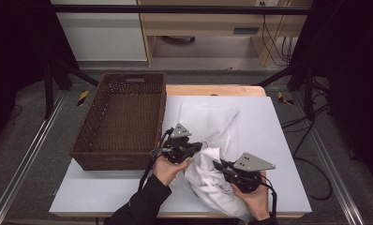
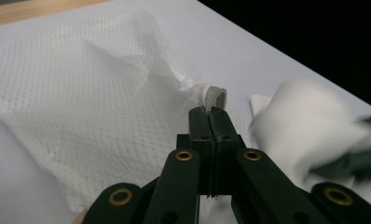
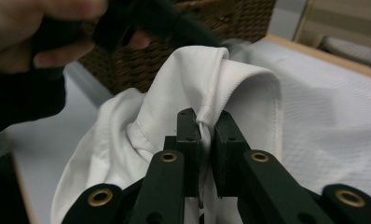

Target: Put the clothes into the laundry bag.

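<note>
A white mesh bag [image 1: 208, 117] lies flat on the white table cover, and a crumpled white garment [image 1: 204, 177] is bunched just in front of it. My left gripper [image 1: 199, 146] is shut on the bag's banded rim [image 2: 215, 95], jaws pressed together [image 2: 208, 112]. The mesh [image 2: 81, 93] spreads away to the left behind them. My right gripper [image 1: 216, 164] is shut on a raised fold of the white garment [image 3: 183, 79], which is pinched between the jaws [image 3: 206, 117]. The two grippers are close together, tips facing each other. The garment [image 2: 305, 121] bulges at the right of the left gripper view.
A brown wicker basket [image 1: 123, 159] stands on the table's left half, right beside my left hand; its wall [image 3: 221, 23] rises behind the garment. The table cover [image 1: 273, 140] lies bare to the right. Black frame legs and cables flank the table.
</note>
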Tool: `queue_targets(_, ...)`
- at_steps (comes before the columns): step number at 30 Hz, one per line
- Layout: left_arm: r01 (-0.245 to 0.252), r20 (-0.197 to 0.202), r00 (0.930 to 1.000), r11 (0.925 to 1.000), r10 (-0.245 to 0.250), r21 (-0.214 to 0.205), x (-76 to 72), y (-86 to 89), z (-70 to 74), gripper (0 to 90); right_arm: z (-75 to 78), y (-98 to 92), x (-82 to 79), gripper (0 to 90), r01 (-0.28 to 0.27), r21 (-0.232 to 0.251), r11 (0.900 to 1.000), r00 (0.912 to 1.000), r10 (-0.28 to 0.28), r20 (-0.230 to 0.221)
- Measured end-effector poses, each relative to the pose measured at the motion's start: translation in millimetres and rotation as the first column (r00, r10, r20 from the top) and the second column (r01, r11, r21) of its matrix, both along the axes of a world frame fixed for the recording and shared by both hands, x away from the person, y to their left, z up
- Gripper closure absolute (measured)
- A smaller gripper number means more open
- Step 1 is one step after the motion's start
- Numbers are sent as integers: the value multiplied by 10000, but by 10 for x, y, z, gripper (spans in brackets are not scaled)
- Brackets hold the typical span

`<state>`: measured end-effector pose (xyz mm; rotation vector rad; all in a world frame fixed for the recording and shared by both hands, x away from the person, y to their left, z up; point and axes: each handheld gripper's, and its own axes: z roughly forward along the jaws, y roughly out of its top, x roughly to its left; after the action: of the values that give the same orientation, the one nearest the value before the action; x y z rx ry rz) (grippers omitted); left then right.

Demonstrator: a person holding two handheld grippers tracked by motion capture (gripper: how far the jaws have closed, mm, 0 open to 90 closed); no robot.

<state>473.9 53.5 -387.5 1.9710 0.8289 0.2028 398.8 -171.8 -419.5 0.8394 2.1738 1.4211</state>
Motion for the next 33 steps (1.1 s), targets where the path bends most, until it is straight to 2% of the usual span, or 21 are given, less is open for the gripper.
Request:
queue_targets(1, 30, 47, 10000, 10000, -30, -7, -8, -3, 22, 893, -30, 84, 4, 834, -92, -284, 9996, 9999, 90, -85)
queue_targets(2, 48, 74, 10000, 10000, -48, -85, -24, -10, 50, 893, -51, 132, 18, 834, 21, -564, 9984, 10000, -23, -37)
queue_targets(4, 86, 260, 9996, 10000, -86, 21, -63, -20, 95, 893, -109, 223, 111, 835, 415, -1128, 9927, 9990, -432, -129)
queue_targets(8, 178, 311, 9993, 9994, -187, 283, -100, -42, 90, 894, -194, 330, 346, 835, 1012, -1478, 9838, 9920, -1111, -601)
queue_targets(10, 89, 266, 9996, 9994, -97, 320, -80, -43, 45, 893, -243, 388, 427, 836, 1112, -1685, 9794, 9893, -1253, -752)
queue_targets(13, -42, 35, 10000, 9998, 41, 203, 7, -6, -8, 893, -253, 445, 372, 838, 416, -1790, 9830, 9964, -540, -653)
queue_targets(15, -151, -40, 9999, 9998, 152, 150, 46, 7, -10, 893, -216, 464, 306, 838, -69, -1813, 9834, 9981, -43, -612)
queue_targets(17, 19, -34, 10000, 10000, -19, 42, 43, 0, 8, 893, -205, 493, 297, 839, -292, -1922, 9809, 9972, 154, -730)
queue_targets(19, 246, -4, 9997, 9997, -246, -37, -10, -24, 29, 893, -234, 520, 356, 838, -164, -1953, 9806, 9963, -4, -855)
queue_targets(22, 500, 42, 9987, 9987, -500, -123, -89, -48, 52, 893, -301, 524, 506, 834, 833, -1902, 9782, 9893, -1041, -1018)
queue_targets(24, 473, 17, 9989, 9988, -473, -89, -112, -48, 40, 893, -358, 500, 608, 829, 1843, -1944, 9634, 9748, -2045, -894)
queue_targets(26, 356, 70, 9993, 9991, -358, 234, -109, -47, -18, 894, -399, 457, 686, 819, 2388, -1889, 9525, 9628, -2575, -813)
queue_targets(27, 330, -36, 9995, 9992, -329, 209, -98, -42, -58, 893, -409, 450, 702, 803, 2544, -1867, 9489, 9591, -2724, -777)
queue_targets(28, 270, -113, 9996, 9995, -268, 182, -85, -31, -94, 894, -414, 445, 708, 776, 2516, -1806, 9508, 9592, -2698, -843)
queue_targets(30, 158, -209, 9997, 9998, -156, 113, -52, 3, -154, 893, -390, 395, 670, 705, 2127, -1462, 9661, 9701, -2267, -871)
queue_targets(32, 52, -342, 9994, 10000, -52, 5, -16, 39, -198, 893, -306, 304, 582, 635, 1593, -863, 9835, 9784, -1689, -1190)
queue_targets(33, 10, -395, 9992, 10000, -11, -27, -1, 53, -213, 893, -246, 253, 517, 612, 1300, -654, 9894, 9838, -1370, -1161)
